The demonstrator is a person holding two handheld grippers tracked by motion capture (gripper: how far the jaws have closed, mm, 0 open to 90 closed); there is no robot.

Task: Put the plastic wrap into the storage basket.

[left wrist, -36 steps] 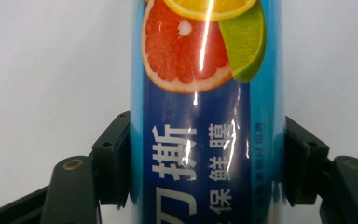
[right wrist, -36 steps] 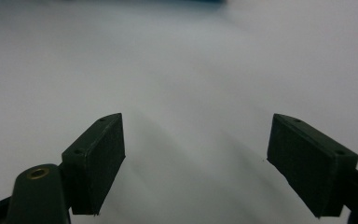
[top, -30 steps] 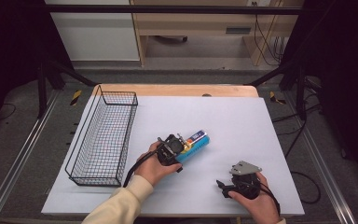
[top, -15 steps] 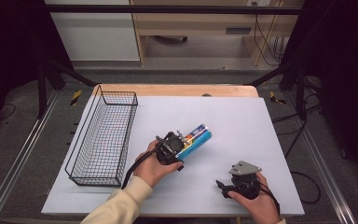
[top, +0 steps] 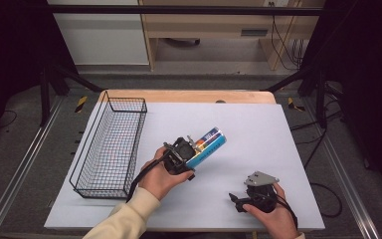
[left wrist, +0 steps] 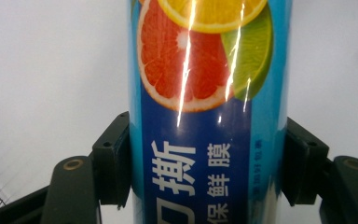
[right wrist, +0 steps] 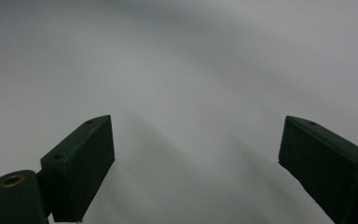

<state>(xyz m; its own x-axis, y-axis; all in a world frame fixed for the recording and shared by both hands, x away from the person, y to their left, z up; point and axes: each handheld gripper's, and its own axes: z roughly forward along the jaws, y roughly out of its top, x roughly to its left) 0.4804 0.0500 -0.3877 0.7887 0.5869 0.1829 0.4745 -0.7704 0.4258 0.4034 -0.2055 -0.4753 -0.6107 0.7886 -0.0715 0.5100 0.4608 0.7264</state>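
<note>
A long blue box of cling film [top: 210, 144] with citrus fruit printed on it hangs tilted above the white table top [top: 258, 124]. My left gripper [top: 193, 152] is shut on its near end. In the left gripper view both pads press the sides of the box [left wrist: 200, 116], held by the left gripper [left wrist: 207, 161]. My right gripper [top: 235, 201] rests near the front edge of the table and points left. Its jaws have just been opening, and the right gripper [right wrist: 196, 158] stands open with nothing but bare table between them.
A black wire basket [top: 102, 107] stands along the left side of the table, its long side running front to back. A wooden strip [top: 189, 95] borders the far edge. Metal rails and dark stands flank the table.
My left hand has lifted the box a little off the table, its far end tipping upward. The right hand has kept its place.
</note>
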